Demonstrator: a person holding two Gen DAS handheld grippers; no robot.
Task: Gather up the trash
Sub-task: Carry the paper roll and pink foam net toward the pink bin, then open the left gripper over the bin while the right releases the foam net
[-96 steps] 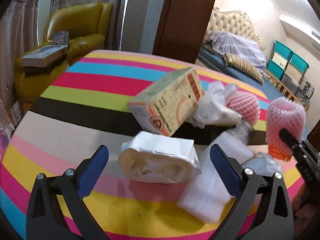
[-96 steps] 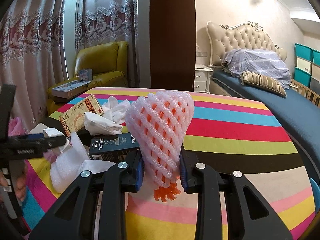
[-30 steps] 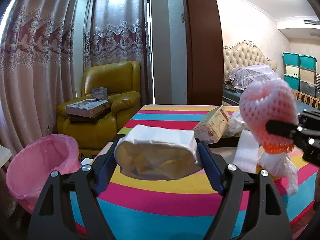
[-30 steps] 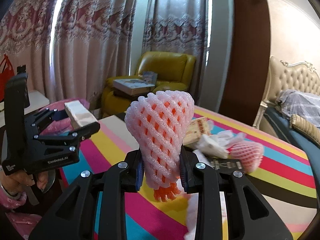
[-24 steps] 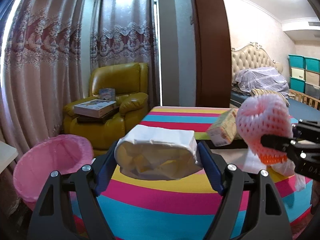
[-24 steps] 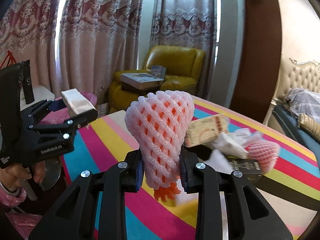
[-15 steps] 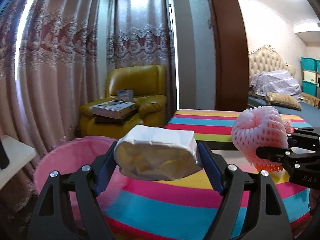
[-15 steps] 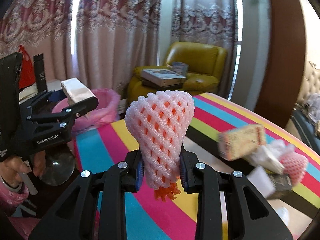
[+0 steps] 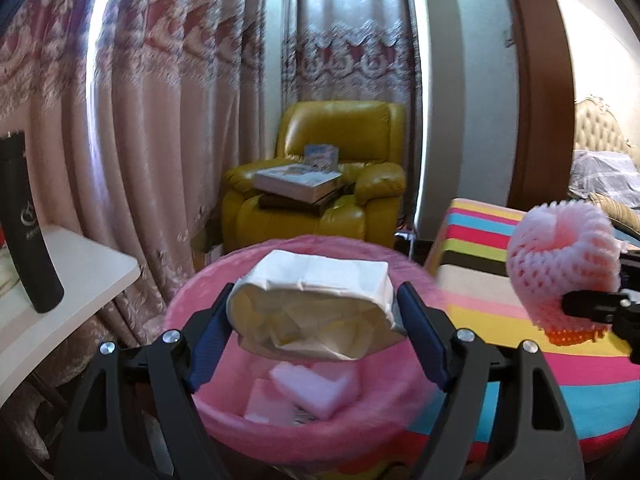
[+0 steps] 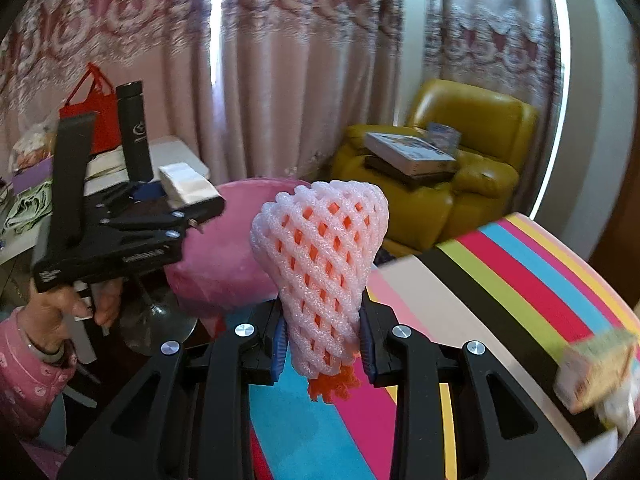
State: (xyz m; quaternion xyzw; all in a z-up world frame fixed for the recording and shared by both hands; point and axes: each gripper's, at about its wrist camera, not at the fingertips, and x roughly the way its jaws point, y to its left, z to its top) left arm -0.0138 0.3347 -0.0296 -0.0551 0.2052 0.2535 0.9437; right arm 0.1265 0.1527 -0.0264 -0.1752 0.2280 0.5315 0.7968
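Left gripper [image 9: 314, 316]: pinching a crumpled white paper bag [image 9: 312, 304] by its two ends, held over the mouth of the pink-lined trash bin [image 9: 192, 304]; in the right wrist view it shows at left, the bag at its tips.
Right gripper [image 10: 322, 340]: pressed onto the narrow lower part of a pink foam fruit net [image 10: 320, 272], orange fringe hanging below the jaws; held over the edge of the striped table [image 10: 500, 280], beside the bin, not yet above it.
Bin contents: some pale foam pieces [image 9: 308, 384] lie inside.
Handling, bag: a judgement — light, soft, collapses under pressure; the end-to-end pinch suits it, and it should fall free once the jaws spread.
Handling, net: likely featherlight and springy, not fragile; the waist grip looks secure, though the mesh could snag on a pad at release.
Change from 3.2 s ago: then the left gripper stood spread around the bag on the table among a printed carton and other scraps; now it carries the bag clear of the table.
Change from 0.5 s ago: bin has swung from the lower left to directly under the bag; armchair [image 9: 320, 184] now sits centre background.
Remaining on table: a printed carton [image 10: 596, 372] blurred at the right edge.
Step in hand: likely dropping the bag, net to follow.
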